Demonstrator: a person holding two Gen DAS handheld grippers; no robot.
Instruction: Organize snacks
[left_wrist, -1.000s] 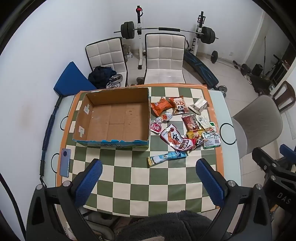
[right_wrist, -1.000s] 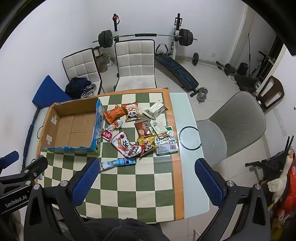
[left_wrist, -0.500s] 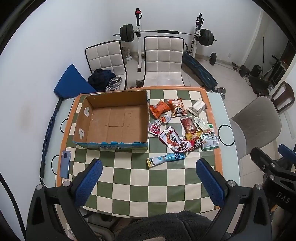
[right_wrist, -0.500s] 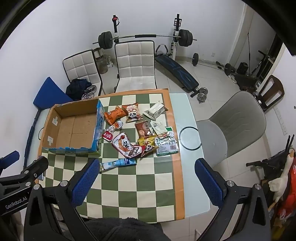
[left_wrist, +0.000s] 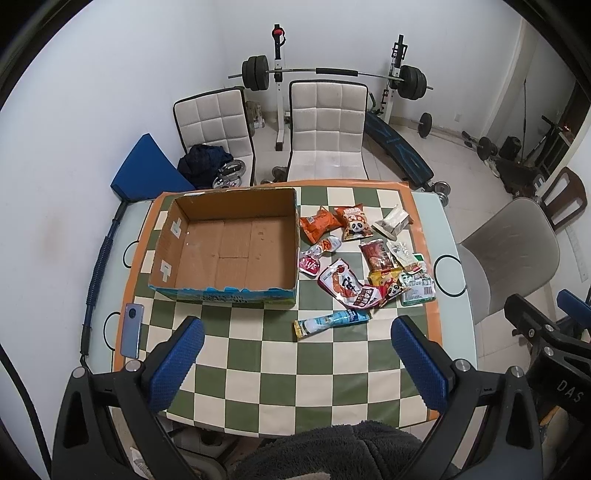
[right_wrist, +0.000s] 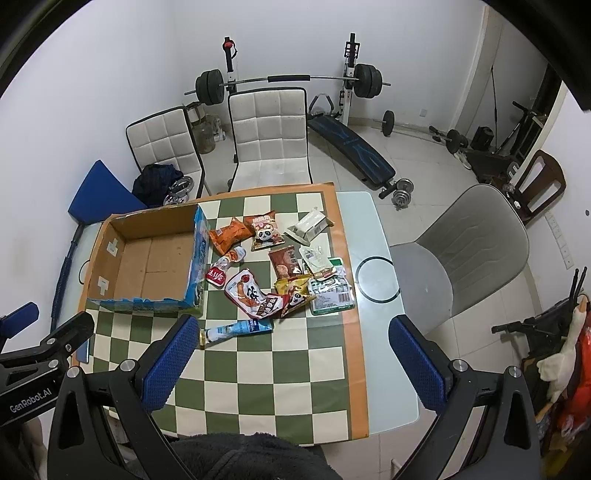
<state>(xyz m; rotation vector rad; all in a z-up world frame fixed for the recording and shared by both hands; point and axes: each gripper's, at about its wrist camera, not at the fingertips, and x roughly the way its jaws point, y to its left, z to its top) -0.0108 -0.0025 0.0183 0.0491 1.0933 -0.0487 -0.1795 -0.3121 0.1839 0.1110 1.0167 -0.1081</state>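
An empty cardboard box (left_wrist: 229, 247) (right_wrist: 147, 266) sits on the left of the checkered tablecloth. To its right lies a pile of snack packets: an orange bag (left_wrist: 319, 227) (right_wrist: 227, 238), a panda bag (left_wrist: 354, 222) (right_wrist: 266, 230), a red-and-white pouch (left_wrist: 341, 282) (right_wrist: 245, 291), and a long blue tube packet (left_wrist: 330, 322) (right_wrist: 236, 329) nearest me. My left gripper (left_wrist: 297, 363) and right gripper (right_wrist: 291, 363) are both open and empty, held high above the table's near edge.
A blue phone (left_wrist: 131, 330) lies at the table's left edge. White chairs (left_wrist: 327, 129) stand behind the table, a grey chair (right_wrist: 465, 258) to its right. Weight bench and barbell rack (left_wrist: 332, 74) stand against the back wall.
Both grippers have pulled back and up slightly, so the table looks a little smaller. Nothing on the table has moved.
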